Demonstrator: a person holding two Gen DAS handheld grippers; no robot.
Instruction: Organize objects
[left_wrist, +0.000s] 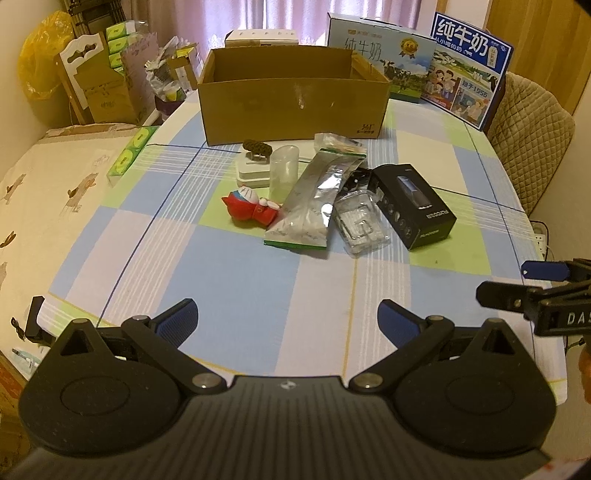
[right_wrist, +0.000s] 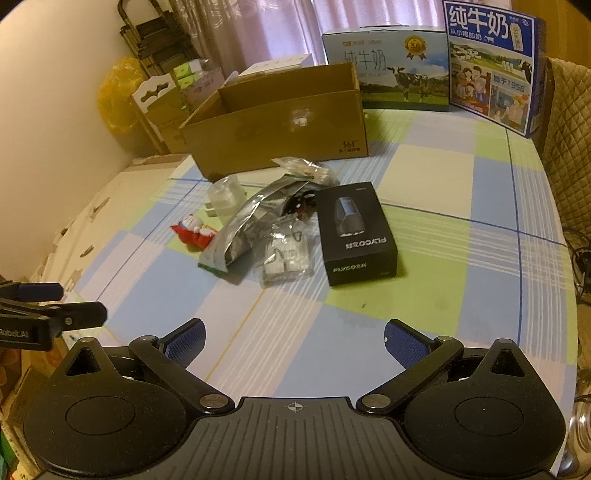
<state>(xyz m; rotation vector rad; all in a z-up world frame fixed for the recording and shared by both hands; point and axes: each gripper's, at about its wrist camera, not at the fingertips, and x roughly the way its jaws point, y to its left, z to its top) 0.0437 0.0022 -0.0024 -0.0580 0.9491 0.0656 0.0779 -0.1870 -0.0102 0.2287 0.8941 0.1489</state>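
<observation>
The bench (left_wrist: 229, 280) wears a checked cloth of pale blue, lilac, green and white squares crossed by thin dark lines. Toward its far edge stands an open cardboard box (left_wrist: 293, 105), and behind that two milk cartons (left_wrist: 471, 70) printed with Chinese characters lean up near pink curtains (left_wrist: 280, 14). A quilted chair back (left_wrist: 532, 125) rises at the right edge of the bench. To the left a cream bed cover with small animal prints (left_wrist: 40, 206) runs alongside, and past it are a yellow bag (left_wrist: 44, 55) and stacked cartons against the wall.

The things to sort lie in a loose cluster just in front of the cardboard box: a black Flyco box (right_wrist: 356, 234), a clear plastic packet (right_wrist: 286, 254) touching its left side, a crumpled silver foil pouch (right_wrist: 240, 229), a small red and white toy figure (right_wrist: 192, 232) lying on its side, and a translucent cylinder (left_wrist: 282, 171) standing beside a white case (left_wrist: 251, 173) with a dark ridged thing on top. A clear bag (left_wrist: 341, 144) sits nearest the cardboard box.

The left hand-held gripper (left_wrist: 288, 321) hangs over bare cloth near the front edge, well apart from the cluster, its blue pads (left_wrist: 179, 317) spread wide and gripping nothing. The right hand-held gripper (right_wrist: 293, 338) is likewise released and empty, hovering short of the black Flyco box.
</observation>
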